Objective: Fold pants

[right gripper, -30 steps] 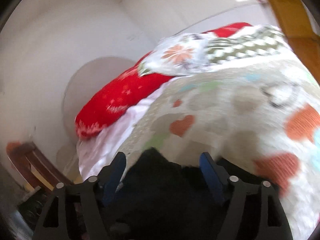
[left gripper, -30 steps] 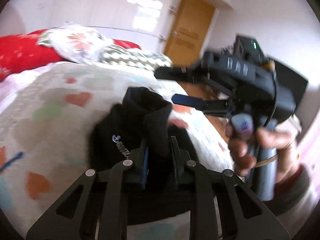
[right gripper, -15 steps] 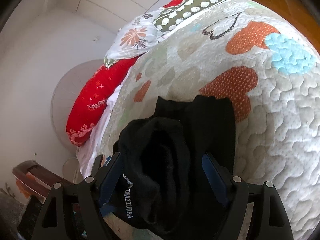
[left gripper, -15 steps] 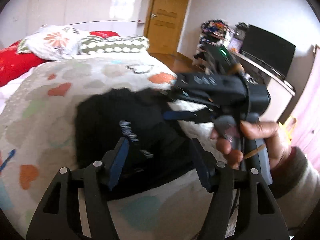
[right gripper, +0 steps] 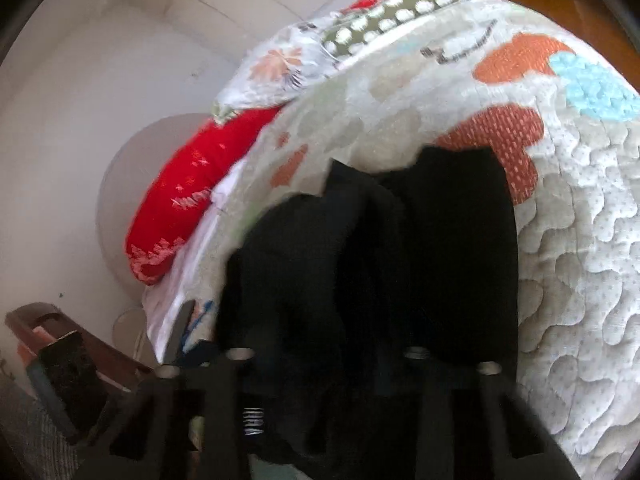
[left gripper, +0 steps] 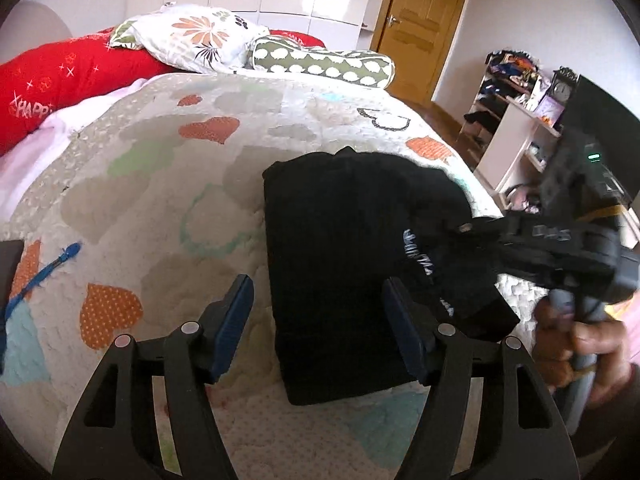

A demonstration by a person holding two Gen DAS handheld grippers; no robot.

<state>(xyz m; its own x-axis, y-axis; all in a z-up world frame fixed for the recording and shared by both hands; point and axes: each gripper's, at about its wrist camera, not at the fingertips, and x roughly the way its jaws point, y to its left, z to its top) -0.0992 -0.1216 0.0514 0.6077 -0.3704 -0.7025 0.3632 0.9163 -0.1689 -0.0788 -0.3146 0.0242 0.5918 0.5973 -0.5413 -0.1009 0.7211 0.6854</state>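
Black pants point(left gripper: 340, 264) lie folded into a compact stack on the quilted bed, with white lettering on a raised fold at the right. My left gripper point(left gripper: 320, 320) is open and empty, its blue pads just above the near edge of the stack. My right gripper point(left gripper: 472, 232) comes in from the right and looks shut on the upper fold of the pants. In the right wrist view the black pants point(right gripper: 400, 264) bunch up between the fingers and hide the pads.
The quilt point(left gripper: 160, 184) with heart patches covers the bed. A red pillow point(left gripper: 68, 80), a floral pillow point(left gripper: 192, 36) and a spotted bolster point(left gripper: 320, 62) lie at the head. A desk and shelves point(left gripper: 520, 120) stand right of the bed. A wooden chair point(right gripper: 80, 344) stands beside it.
My left gripper let go of the pants, opened and drew back. My right gripper went from open above the stack to closed on its upper fold.
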